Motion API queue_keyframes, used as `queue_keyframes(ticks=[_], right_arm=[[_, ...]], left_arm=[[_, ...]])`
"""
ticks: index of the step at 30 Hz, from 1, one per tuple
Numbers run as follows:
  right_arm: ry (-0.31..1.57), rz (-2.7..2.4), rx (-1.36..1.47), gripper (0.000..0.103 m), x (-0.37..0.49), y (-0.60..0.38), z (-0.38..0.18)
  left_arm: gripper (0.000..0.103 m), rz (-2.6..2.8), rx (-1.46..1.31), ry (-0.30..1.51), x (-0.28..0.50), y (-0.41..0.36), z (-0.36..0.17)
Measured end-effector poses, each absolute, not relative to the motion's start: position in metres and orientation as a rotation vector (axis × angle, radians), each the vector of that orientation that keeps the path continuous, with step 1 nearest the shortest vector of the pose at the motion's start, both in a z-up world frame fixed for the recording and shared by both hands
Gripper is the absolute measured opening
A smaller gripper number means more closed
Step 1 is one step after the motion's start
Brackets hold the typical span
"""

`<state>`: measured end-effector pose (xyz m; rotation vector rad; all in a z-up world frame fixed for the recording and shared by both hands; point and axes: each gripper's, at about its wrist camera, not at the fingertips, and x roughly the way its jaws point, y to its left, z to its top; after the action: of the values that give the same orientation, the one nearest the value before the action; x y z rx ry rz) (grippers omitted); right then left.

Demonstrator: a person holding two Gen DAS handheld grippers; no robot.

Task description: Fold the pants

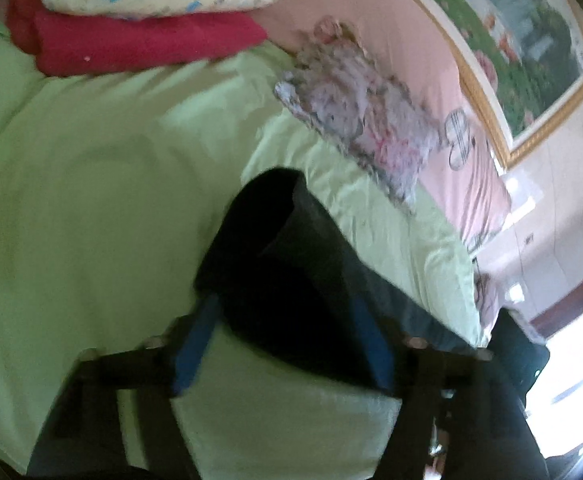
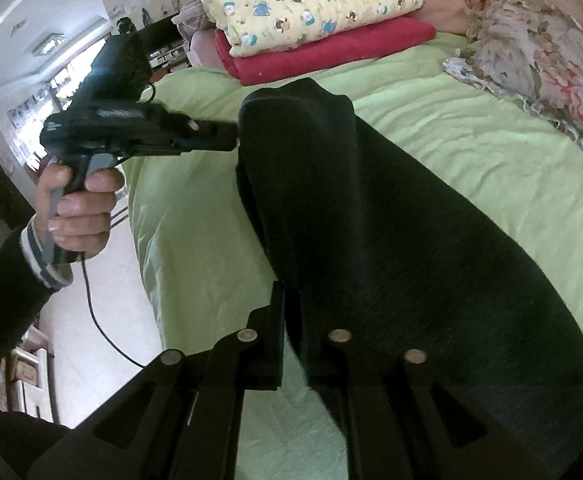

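Left wrist view: the left claw (image 1: 287, 344) has its blue pads clamped on a bunched end of the dark pants (image 1: 291, 264), lifted above the green bedspread (image 1: 91, 184). The cloth rises straight ahead of the claw toward the flowered pillow (image 1: 355, 120) at the bed's far edge.

Right wrist view: the right claw (image 2: 295, 344) pinches the pants (image 2: 391, 240) at their near end. Their long axis runs away up the bed toward the red blanket (image 2: 331, 52). The left claw (image 2: 227, 134) grips the far end, so I judge that end must travel toward the right claw.
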<state>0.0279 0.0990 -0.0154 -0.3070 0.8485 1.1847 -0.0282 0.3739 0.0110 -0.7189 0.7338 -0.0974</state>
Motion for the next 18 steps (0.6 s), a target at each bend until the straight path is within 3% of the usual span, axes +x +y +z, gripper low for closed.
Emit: queue_keyframes(ticks=[6, 8, 9, 18], right_arm=[[0.850, 1.221, -0.248, 0.012, 0.023, 0.095, -0.009], [0.836, 1.218, -0.247, 0.012, 0.021, 0.094, -0.005], [0.832, 1.218, -0.240, 0.012, 0.020, 0.094, -0.004], [0.839, 1.088, -0.061, 0.012, 0.065, 0.058, 0.011]], left_arm=[[0.070, -0.090, -0.748, 0.760, -0.012, 0.360, 0.010], [0.037, -0.061, -0.729, 0.780, -0.005, 0.356, 0.008], [0.007, -0.053, -0.727, 0.805, 0.000, 0.353, 0.005], [0.009, 0.057, -0.680, 0.849, -0.021, 0.348, -0.019]])
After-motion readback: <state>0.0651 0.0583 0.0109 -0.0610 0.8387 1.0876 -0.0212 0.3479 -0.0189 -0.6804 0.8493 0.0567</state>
